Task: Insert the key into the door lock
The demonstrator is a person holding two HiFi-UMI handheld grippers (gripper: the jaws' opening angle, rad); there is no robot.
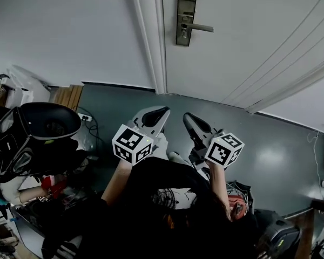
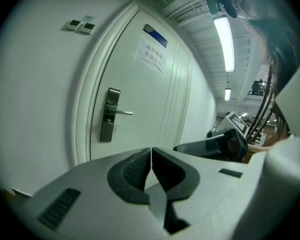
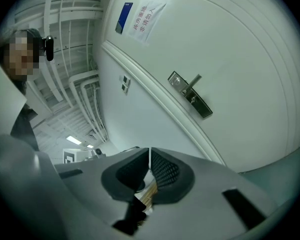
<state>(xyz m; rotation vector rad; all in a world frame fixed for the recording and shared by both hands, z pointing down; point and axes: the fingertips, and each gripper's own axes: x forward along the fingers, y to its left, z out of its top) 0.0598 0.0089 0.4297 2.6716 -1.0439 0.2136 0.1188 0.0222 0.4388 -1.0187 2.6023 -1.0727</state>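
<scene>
you are well back from the door lock (image 1: pixel 185 19), left gripper (image 2: pixel 151 156) and right gripper (image 3: pixel 149 156) both squeezed shut, no key in sight.

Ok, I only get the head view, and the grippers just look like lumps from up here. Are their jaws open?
Observer: No. The left gripper has its jaws pressed together, with nothing between them.
Operator: And the other one?
Observer: The right gripper is shut too, and nothing pokes past its tips.
Operator: Is anything stuck up higher than I can see?
Observer: Yes. The door has a paper notice on it, with a blue sign just above.
</scene>
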